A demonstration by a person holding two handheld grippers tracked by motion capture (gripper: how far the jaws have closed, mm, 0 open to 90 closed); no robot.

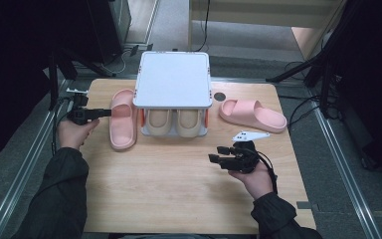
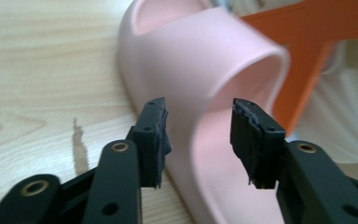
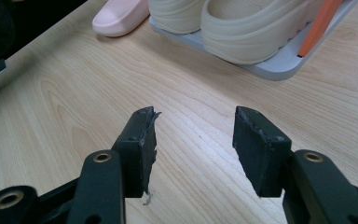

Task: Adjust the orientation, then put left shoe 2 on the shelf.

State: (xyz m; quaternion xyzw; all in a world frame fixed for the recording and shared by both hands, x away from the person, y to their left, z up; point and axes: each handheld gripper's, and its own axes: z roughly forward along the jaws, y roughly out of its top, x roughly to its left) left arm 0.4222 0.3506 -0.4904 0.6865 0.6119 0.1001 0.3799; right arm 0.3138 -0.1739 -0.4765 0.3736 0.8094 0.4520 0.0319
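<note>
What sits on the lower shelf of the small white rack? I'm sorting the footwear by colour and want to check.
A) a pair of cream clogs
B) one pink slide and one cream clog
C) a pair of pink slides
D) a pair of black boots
A: two cream clogs stand side by side under the white rack; the pink slides lie on the table on either side of it.

Both forearms wore dark, greenish-black jacket sleeves, crumpled at the cuffs, entering from the lower corners of the high view. Each hand carried a black two-jaw gripper: the left gripper (image 1: 99, 113) and the right gripper (image 1: 217, 154), the latter topped by a grey three-cornered plate (image 1: 250, 135) and trailing a black cable. The jaw arms showed brass-ringed screw holes, and the black pads (image 3: 142, 140) were frayed at their edges.
</note>
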